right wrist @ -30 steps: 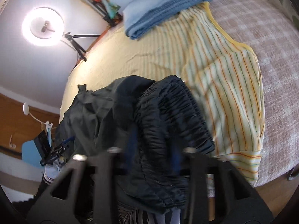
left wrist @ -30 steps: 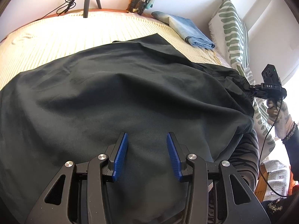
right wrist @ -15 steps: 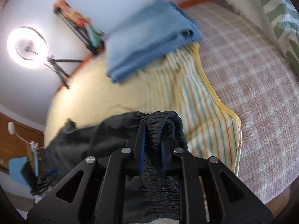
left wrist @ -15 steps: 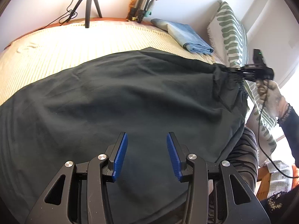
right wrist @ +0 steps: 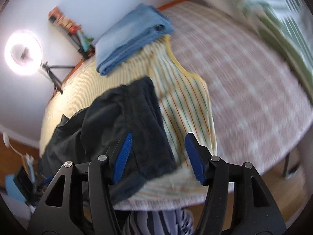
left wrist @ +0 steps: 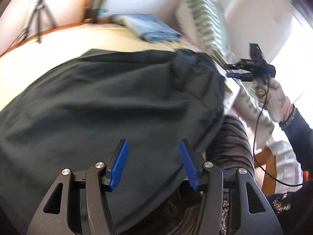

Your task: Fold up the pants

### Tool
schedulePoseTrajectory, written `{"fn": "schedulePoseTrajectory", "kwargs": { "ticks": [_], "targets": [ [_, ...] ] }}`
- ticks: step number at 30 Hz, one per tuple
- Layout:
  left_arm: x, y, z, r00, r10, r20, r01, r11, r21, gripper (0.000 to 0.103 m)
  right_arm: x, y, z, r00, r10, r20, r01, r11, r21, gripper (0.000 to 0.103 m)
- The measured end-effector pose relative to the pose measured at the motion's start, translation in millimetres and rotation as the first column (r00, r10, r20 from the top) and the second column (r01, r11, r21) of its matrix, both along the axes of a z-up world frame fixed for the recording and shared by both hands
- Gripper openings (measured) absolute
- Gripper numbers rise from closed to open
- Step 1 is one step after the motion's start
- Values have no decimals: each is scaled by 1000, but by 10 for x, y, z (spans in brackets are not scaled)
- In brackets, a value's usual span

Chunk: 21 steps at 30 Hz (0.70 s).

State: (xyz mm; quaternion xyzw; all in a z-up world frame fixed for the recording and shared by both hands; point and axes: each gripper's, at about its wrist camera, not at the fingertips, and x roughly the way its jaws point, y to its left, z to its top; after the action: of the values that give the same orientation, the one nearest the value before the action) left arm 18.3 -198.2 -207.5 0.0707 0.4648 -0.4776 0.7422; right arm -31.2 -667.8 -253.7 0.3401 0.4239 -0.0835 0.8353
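Since the earlier frames: waistband let go by the right gripper (right wrist: 158,156), jaws just opened and now wide apart with nothing pressed between them; left gripper (left wrist: 153,163) also opened a little further, empty.

Left wrist view: dark pants (left wrist: 109,101) spread wide over the bed (left wrist: 49,45), lying straight ahead of and under the open left jaws, not pinched. Long axis running across the picture, from the left edge to the bunched waistband at the right. Right gripper seen just beside that waistband end (apart from the cloth, as far as the blur allows), so nearer to it than the left.

Right wrist view: waistband end lying on the striped sheet (right wrist: 187,105), ahead and left of the open jaws, the left pad over the cloth. Folded blue jeans (right wrist: 131,39) well apart, further back.
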Motion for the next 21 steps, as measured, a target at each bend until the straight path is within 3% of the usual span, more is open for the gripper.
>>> {"fn": "schedulePoseTrajectory", "kwargs": {
  "ticks": [3, 7, 10, 12, 14, 18, 21],
  "targets": [
    [-112, -313, -19, 996, -87, 5, 87, 996, 0, 53, -40, 40, -183, 1000, -17, 5, 17, 998, 64, 60],
    [-221, -632, -142, 985, -172, -9, 172, 985, 21, 53, 21, 141, -239, 1000, -10, 19, 9, 997, 80, 59],
    [-291, -770, -248, 976, -217, -15, 218, 975, 44, 53, 90, 228, -211, 1000, -8, -3, 8, 1000, 21, 34],
    [-298, -813, -315, 971, -237, -8, 238, 970, 46, 42, 86, 228, -151, 1000, -1, 15, 1, 1000, 4, 21],
    [-270, -811, -337, 971, -241, 10, 240, 970, 45, 11, 57, 223, -54, 999, 2, 39, -2, 1000, 6, 17],
    [-197, -725, -286, 976, -215, -43, 215, 977, -7, 8, -46, 187, 154, 997, 8, 82, -7, 1000, -16, 13],
    [-283, -687, -194, 966, -256, -47, 254, 966, -38, 8, -114, 154, 194, 997, 3, 76, 1, 999, -44, 12]
  ]
}}
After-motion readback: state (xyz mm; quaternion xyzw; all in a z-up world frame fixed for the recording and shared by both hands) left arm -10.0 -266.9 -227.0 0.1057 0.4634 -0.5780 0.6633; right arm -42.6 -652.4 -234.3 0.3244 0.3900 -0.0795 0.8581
